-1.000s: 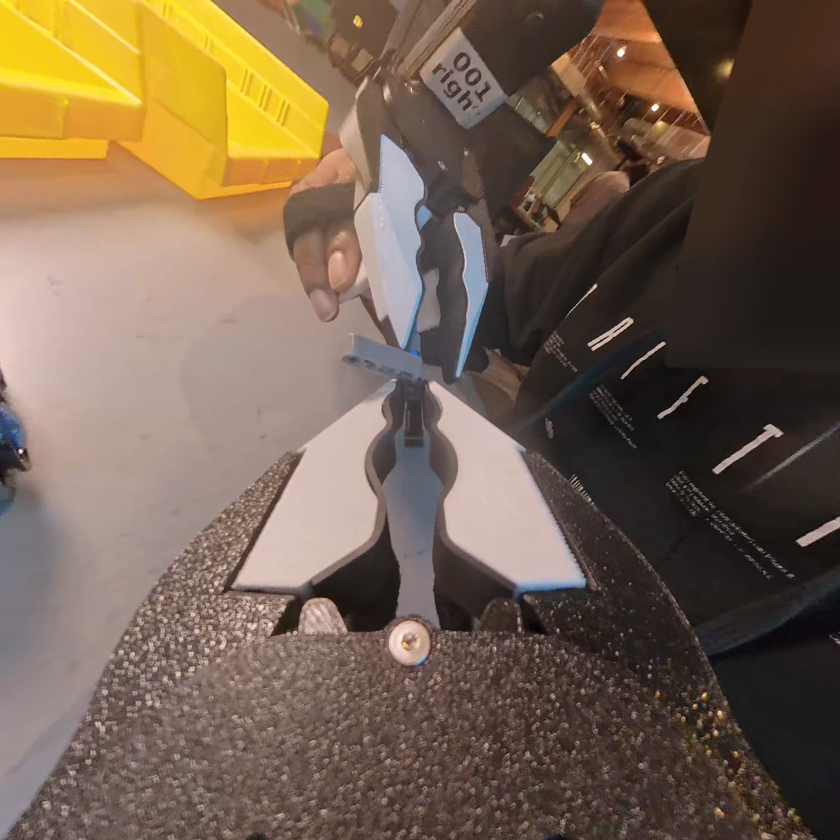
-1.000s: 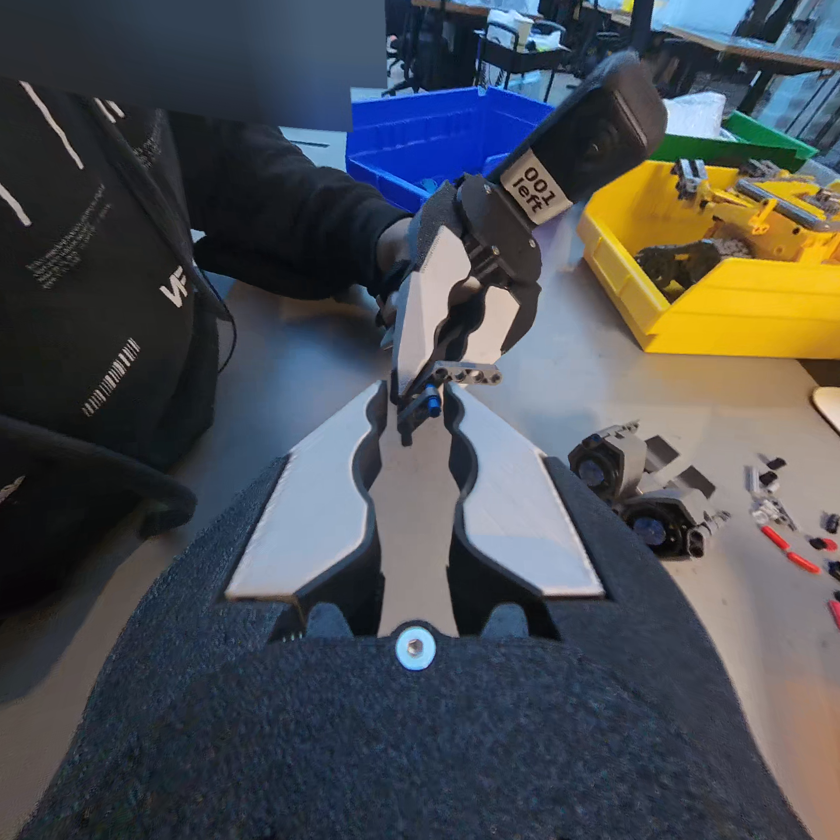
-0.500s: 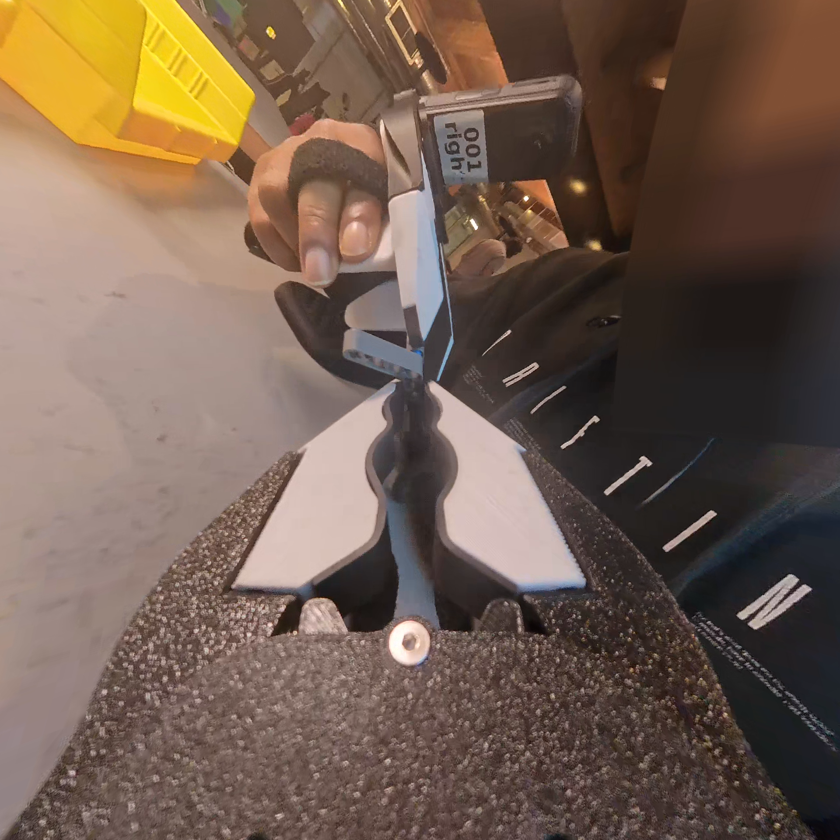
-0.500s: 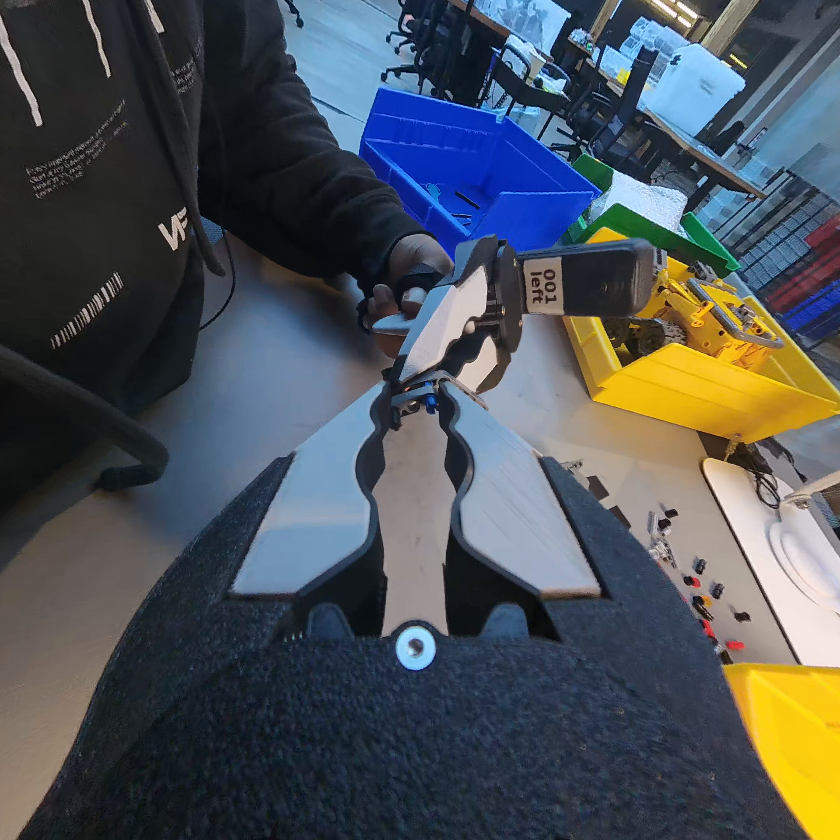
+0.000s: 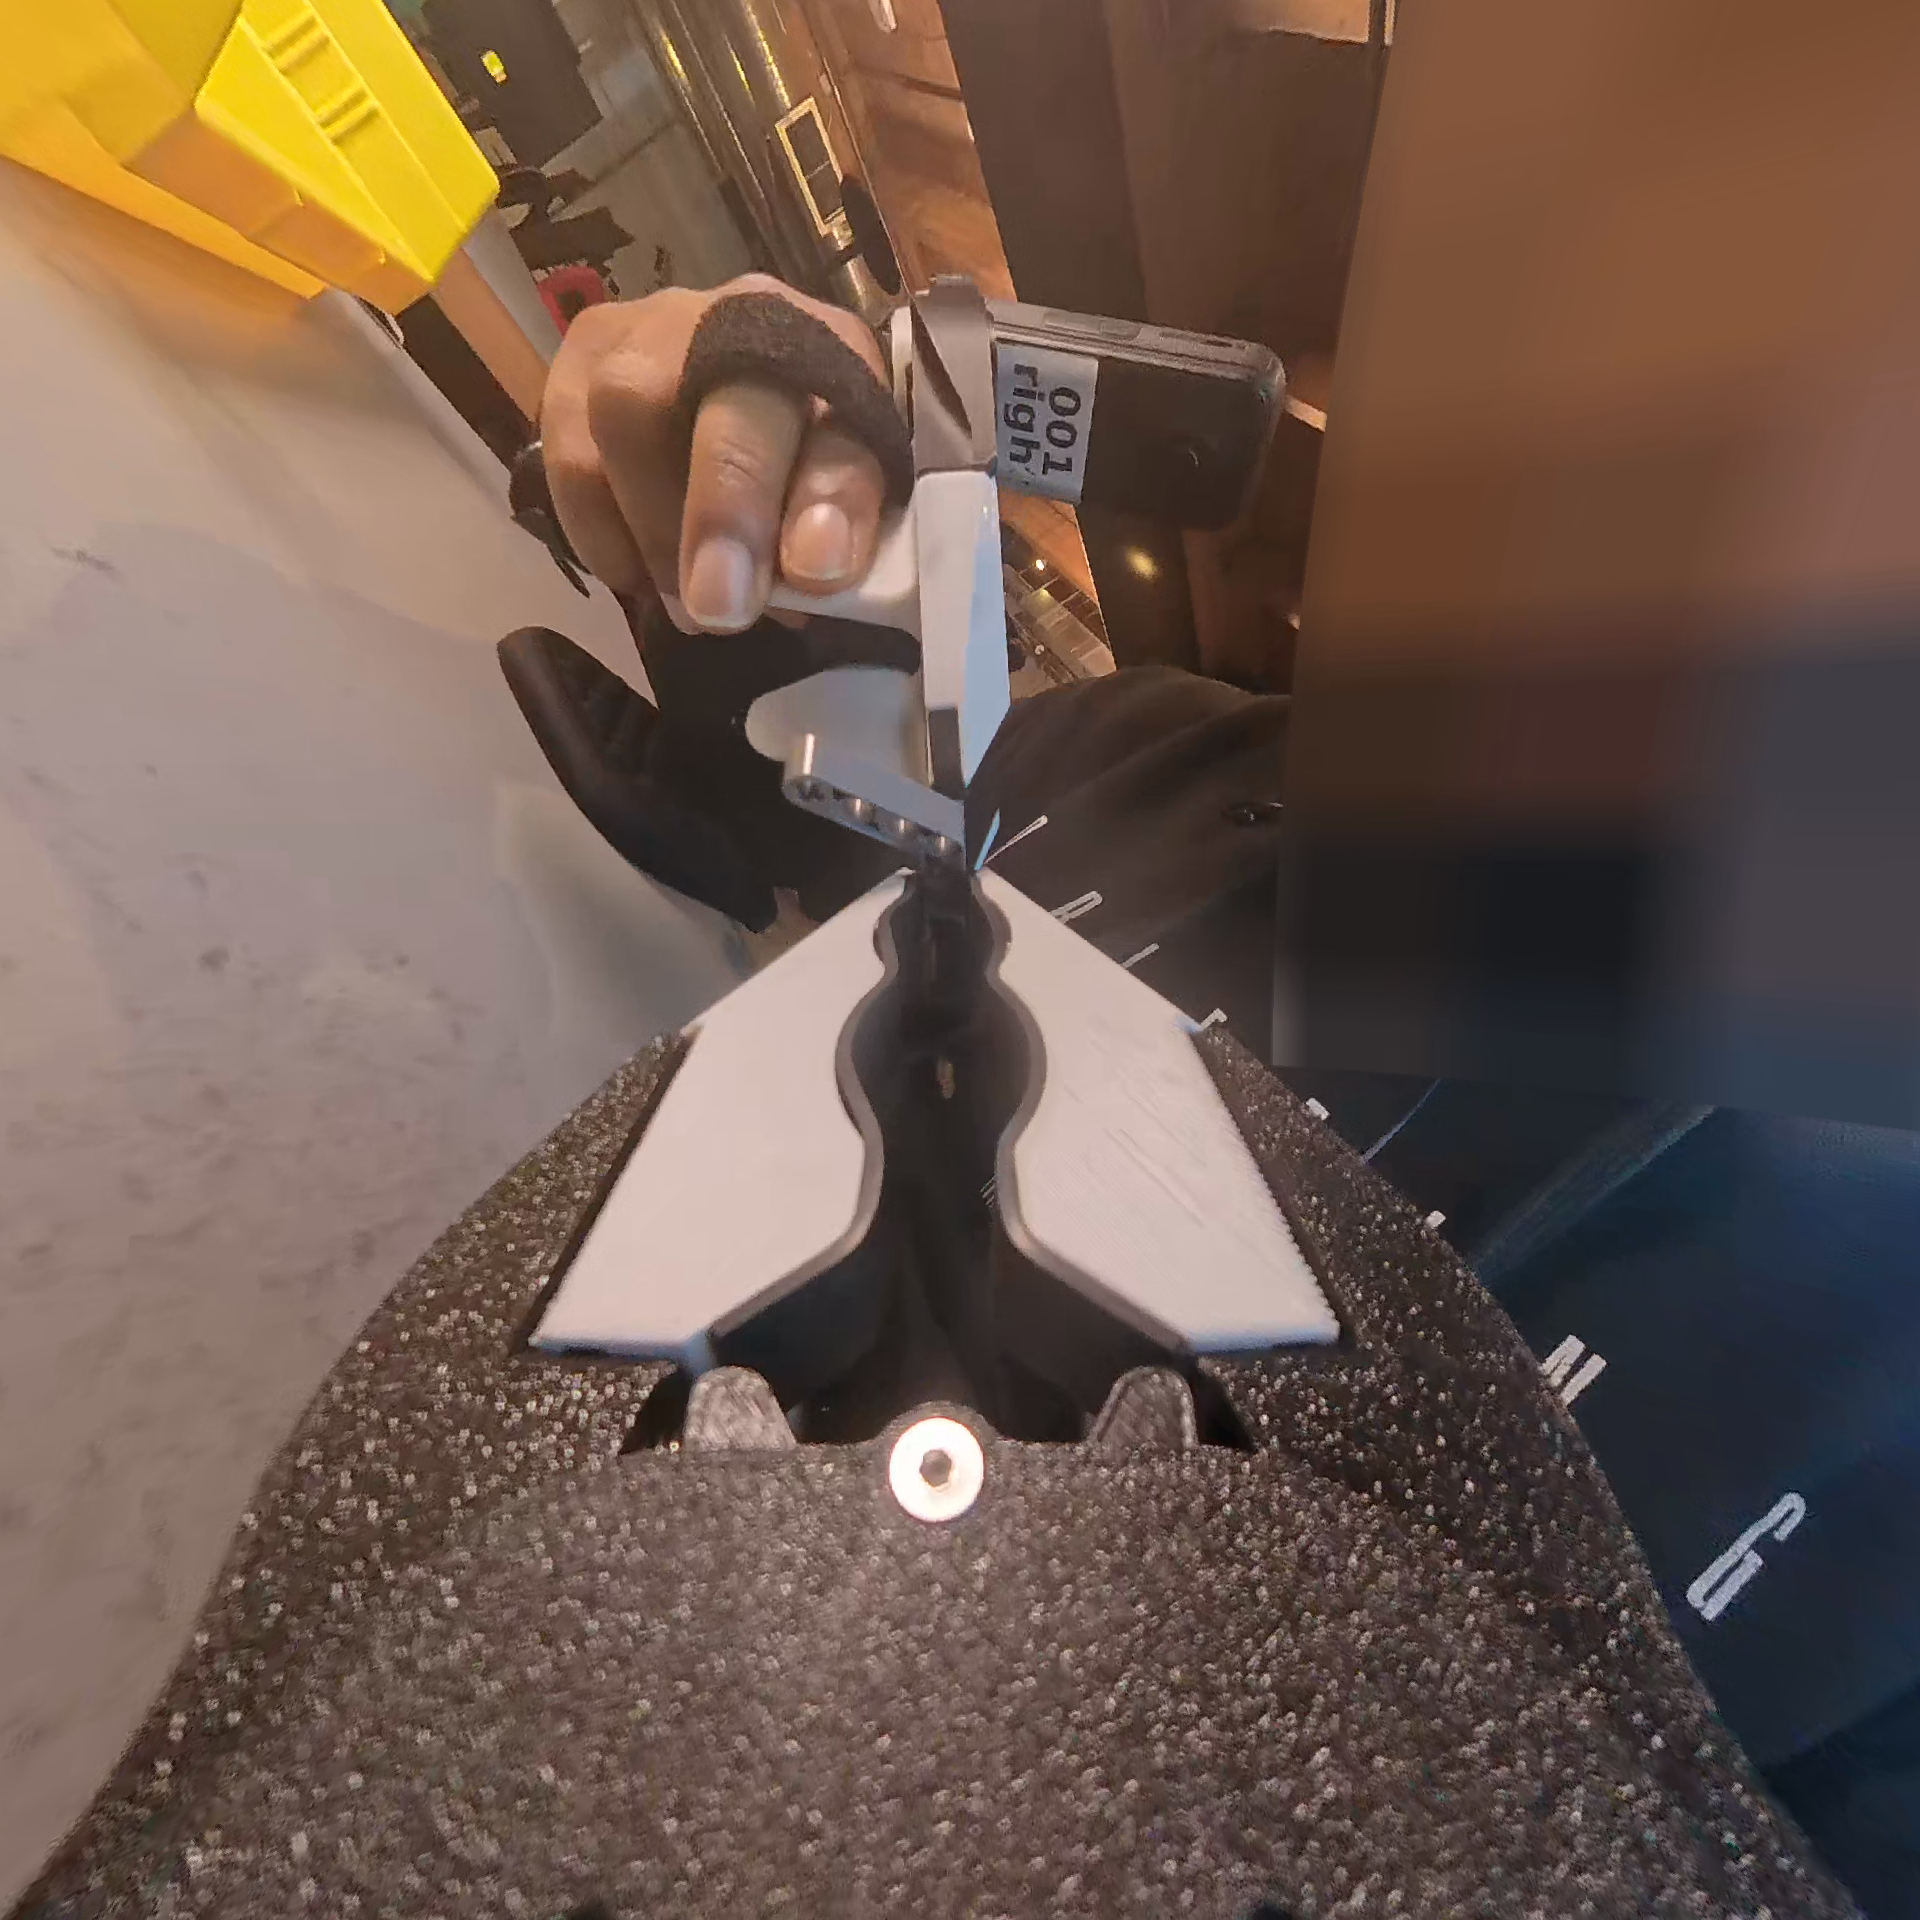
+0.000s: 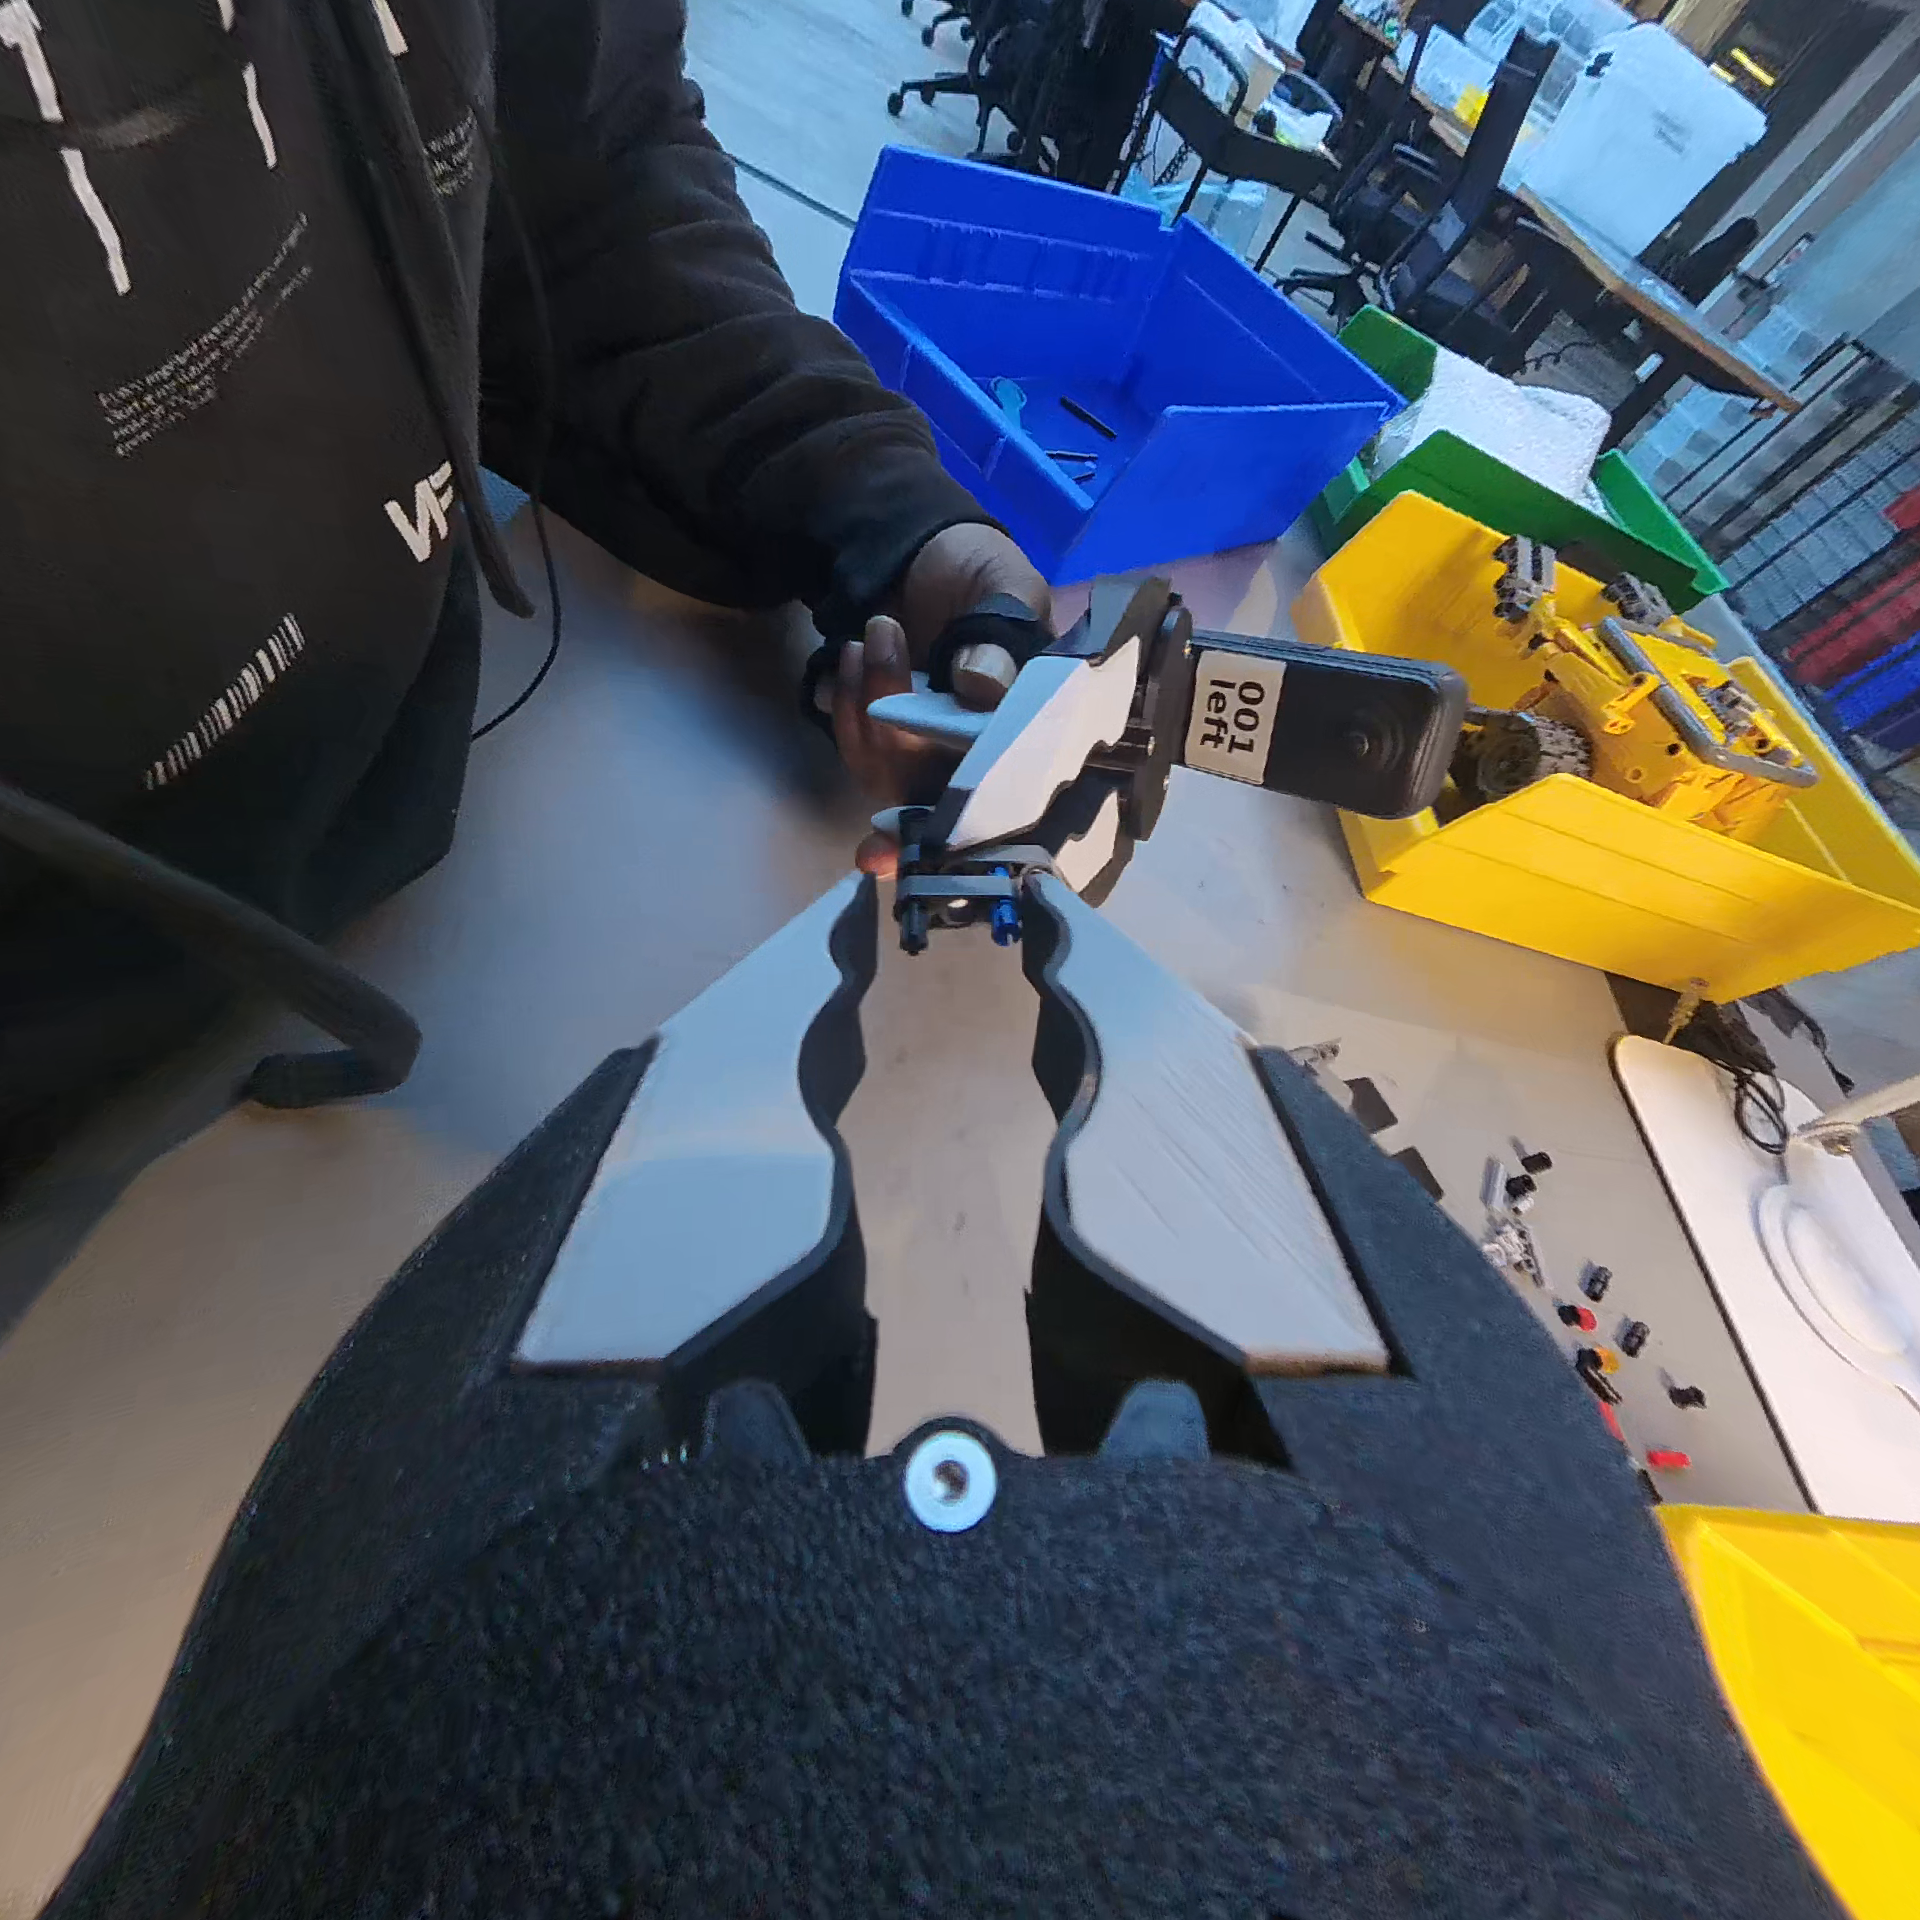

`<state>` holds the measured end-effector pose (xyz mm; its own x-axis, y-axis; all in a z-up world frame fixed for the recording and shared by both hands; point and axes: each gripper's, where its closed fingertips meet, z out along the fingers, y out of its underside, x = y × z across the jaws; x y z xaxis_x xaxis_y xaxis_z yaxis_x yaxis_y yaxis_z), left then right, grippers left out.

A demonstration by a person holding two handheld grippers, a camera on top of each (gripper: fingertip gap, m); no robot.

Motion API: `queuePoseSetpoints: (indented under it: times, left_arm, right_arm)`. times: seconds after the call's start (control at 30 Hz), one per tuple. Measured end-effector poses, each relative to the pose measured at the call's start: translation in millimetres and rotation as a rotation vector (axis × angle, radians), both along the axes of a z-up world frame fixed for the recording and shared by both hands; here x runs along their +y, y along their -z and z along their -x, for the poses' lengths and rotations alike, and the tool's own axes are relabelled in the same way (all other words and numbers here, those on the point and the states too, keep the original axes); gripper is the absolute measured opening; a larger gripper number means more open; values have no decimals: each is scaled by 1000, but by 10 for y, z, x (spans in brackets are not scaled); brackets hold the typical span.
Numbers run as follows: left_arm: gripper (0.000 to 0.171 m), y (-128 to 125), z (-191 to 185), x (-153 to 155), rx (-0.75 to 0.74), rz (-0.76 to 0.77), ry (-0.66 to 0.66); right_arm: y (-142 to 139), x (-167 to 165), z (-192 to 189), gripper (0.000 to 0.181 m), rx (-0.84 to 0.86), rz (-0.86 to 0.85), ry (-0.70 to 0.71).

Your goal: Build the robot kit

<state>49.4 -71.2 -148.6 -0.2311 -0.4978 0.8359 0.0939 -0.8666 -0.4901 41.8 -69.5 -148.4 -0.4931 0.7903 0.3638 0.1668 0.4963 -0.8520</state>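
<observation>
A grey table (image 6: 644,790) holds a blue bin (image 6: 1101,343) far away and a yellow bin (image 6: 1600,883) full of toy parts on the right. Little loose bits (image 6: 1590,1330) lie near the right side. Above the table, the two tools meet tip to tip. The left gripper (image 5: 940,883) is pressed tight on a small dark piece (image 6: 951,904). The right gripper (image 6: 951,899) pinches the grey holed beam (image 5: 873,816) joined to it.
</observation>
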Motion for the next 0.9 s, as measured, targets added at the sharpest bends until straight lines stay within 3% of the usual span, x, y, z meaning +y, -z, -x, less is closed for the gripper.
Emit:
queuePoseSetpoints:
  times: [0.33, 0.9]
  left_arm:
    - [5, 54, -3, 6, 18, 31, -13]
    - [2, 264, -64, 14, 127, 59, -6]
  right_arm:
    - [72, 2, 6, 21, -67, 85, -6]
    - [339, -22, -21, 21, -199, -37, -22]
